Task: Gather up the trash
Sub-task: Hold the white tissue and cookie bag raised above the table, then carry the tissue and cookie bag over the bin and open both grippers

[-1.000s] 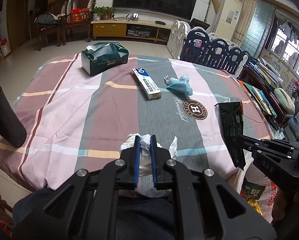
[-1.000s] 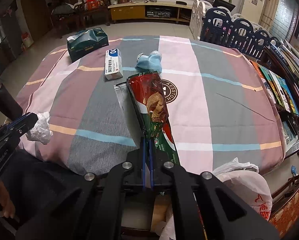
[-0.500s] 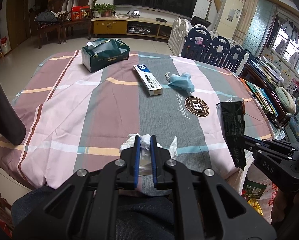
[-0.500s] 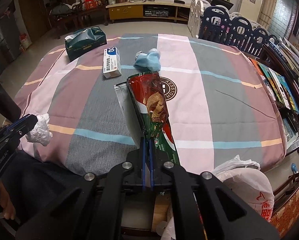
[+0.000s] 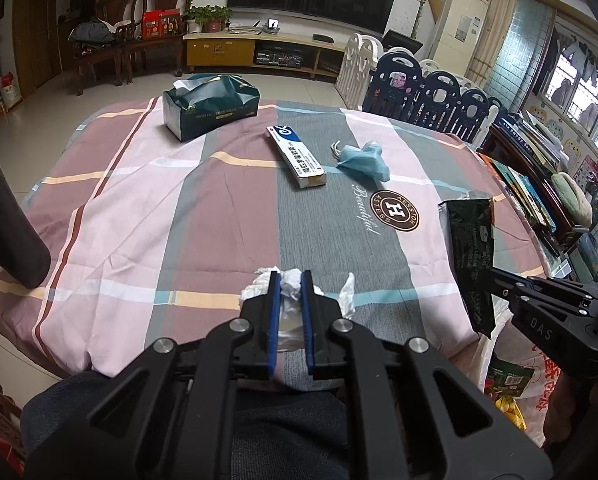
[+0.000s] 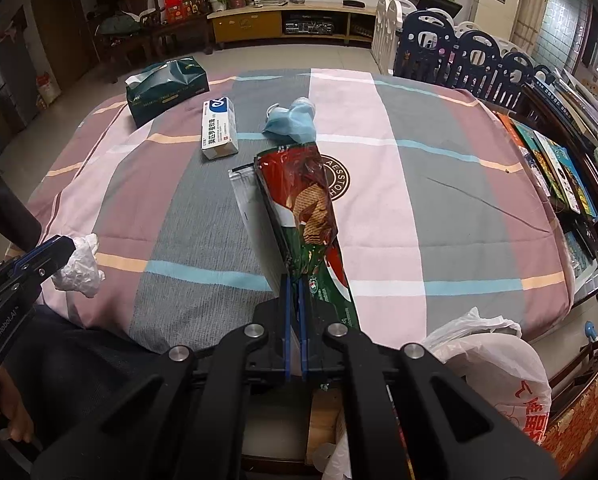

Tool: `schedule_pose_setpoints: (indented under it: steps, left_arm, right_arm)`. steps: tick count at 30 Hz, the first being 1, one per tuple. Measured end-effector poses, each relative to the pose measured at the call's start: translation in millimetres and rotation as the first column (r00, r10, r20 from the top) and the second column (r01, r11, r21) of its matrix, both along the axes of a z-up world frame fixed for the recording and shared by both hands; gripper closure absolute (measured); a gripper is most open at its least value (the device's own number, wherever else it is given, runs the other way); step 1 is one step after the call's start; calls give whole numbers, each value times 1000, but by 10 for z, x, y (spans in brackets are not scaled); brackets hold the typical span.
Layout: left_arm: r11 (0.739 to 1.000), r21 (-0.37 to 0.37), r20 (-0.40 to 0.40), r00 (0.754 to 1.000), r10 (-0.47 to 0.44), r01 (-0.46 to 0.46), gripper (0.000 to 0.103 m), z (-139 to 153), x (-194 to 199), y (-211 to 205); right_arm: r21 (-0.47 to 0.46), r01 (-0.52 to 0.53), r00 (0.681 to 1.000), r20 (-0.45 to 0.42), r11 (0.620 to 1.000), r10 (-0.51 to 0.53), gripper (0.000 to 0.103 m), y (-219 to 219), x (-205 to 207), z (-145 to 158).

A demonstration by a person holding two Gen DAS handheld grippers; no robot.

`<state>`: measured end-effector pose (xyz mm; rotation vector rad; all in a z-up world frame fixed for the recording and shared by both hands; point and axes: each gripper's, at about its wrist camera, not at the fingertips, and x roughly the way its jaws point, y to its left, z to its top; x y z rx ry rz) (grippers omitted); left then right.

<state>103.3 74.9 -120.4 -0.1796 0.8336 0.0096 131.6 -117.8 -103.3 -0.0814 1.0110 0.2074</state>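
Both grippers hold trash at the near edge of the desk.

The left gripper pinches a crumpled white tissue between its blue pads, at the near left edge of the desk. The right gripper is pressed together on the near end of a long red-and-green snack wrapper, which sticks out over the plaid cloth toward the far side. A white plastic bag hangs just off the near right edge. On the far half lie a green tissue box, a white medicine box and, just to its right, a blue face mask. A dark flask stands at the left edge.
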Motion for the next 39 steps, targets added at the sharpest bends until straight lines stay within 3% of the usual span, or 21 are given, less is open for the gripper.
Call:
schedule_pose_setpoints:
  steps: [10, 31, 39]
  left_arm:
    - [1000, -3, 3, 1000, -16, 16, 92, -24, -19, -52]
    - [1000, -7, -15, 1000, -23, 23, 92, -52, -2, -53]
    - [995, -51, 0, 996, -85, 85, 92, 14, -25, -123]
  right_arm:
    - [22, 44, 998, 42, 999, -45, 99, -205, -3, 196]
    - [39, 38, 999, -12, 999, -38, 99, -157, -19, 18]
    - [23, 51, 998, 43, 998, -52, 99, -516, -219, 347]
